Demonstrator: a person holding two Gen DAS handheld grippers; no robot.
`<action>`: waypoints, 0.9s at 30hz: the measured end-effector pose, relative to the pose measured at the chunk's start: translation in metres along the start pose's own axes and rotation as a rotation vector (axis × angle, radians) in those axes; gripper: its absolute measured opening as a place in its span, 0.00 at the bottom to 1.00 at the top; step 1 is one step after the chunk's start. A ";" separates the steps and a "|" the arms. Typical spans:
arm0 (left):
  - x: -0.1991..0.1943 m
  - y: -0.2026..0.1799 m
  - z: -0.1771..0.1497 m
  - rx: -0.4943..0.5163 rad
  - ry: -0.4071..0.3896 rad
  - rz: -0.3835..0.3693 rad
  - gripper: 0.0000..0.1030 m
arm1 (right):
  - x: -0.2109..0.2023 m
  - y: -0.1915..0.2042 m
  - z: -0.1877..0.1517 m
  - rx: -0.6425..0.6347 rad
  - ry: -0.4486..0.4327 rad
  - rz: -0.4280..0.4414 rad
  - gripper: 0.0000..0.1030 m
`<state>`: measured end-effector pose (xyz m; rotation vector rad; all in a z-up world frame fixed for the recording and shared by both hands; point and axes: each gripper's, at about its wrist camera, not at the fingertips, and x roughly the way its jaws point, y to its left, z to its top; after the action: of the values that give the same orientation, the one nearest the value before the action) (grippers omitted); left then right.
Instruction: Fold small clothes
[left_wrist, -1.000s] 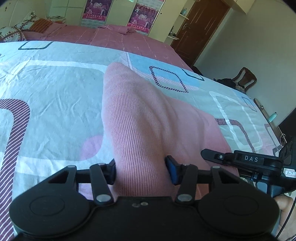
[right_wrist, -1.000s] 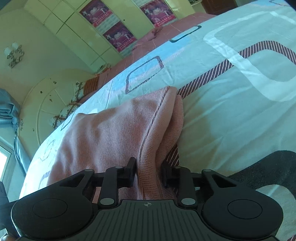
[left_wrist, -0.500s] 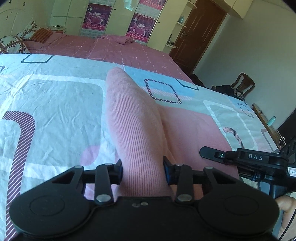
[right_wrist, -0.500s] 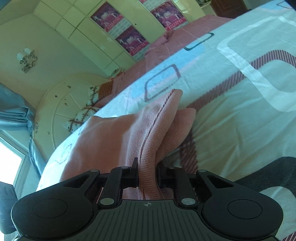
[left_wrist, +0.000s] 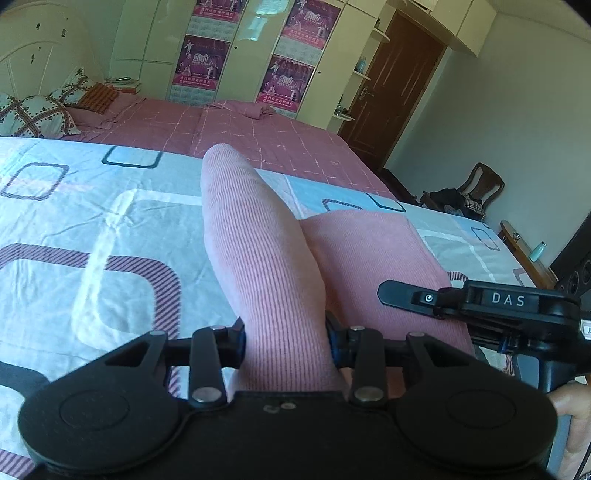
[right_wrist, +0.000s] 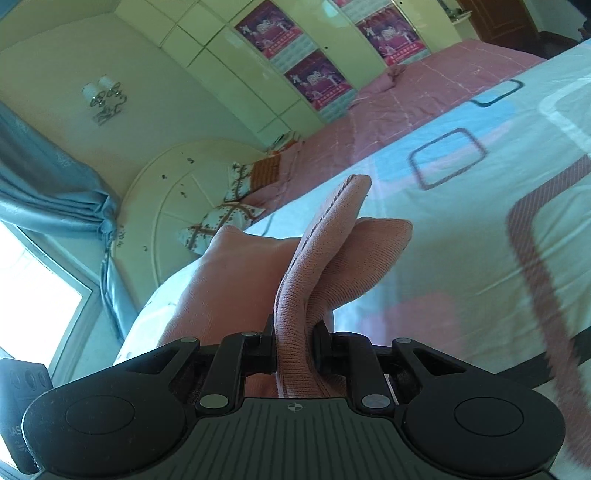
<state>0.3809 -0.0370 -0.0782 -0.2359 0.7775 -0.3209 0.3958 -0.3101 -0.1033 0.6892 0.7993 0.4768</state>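
A pink ribbed knit garment (left_wrist: 258, 258) lies on the patterned bedsheet (left_wrist: 92, 221), its near edge lifted. My left gripper (left_wrist: 284, 341) is shut on a thick fold of it, which rises away from the jaws. My right gripper (right_wrist: 294, 341) is shut on another edge of the same garment (right_wrist: 295, 295), held up off the bed; the rest hangs and drapes to the left and behind. The right gripper's body also shows in the left wrist view (left_wrist: 480, 301), just to the right of the garment.
A pink bedspread (left_wrist: 240, 129) and pillows (left_wrist: 33, 114) lie beyond the sheet. Wardrobes with posters (left_wrist: 280, 77), a brown door (left_wrist: 395, 85) and a chair (left_wrist: 476, 188) stand at the back and right. A window and blue curtain (right_wrist: 44, 192) are at the left.
Both grippers have closed tighter on the garment and lifted its near edge higher off the bed; the fabric stands up more steeply and both views tilt upward toward the room.
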 end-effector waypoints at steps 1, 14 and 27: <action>-0.008 0.013 0.000 -0.001 -0.003 -0.005 0.35 | 0.006 0.011 -0.006 -0.002 -0.002 0.000 0.16; -0.087 0.180 0.024 0.026 -0.004 -0.013 0.35 | 0.113 0.168 -0.089 0.023 -0.037 -0.003 0.16; -0.078 0.279 0.034 -0.024 -0.009 0.048 0.35 | 0.221 0.205 -0.102 -0.001 0.035 0.014 0.16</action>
<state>0.4079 0.2532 -0.0943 -0.2405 0.7774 -0.2651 0.4248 0.0068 -0.1151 0.6878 0.8277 0.5031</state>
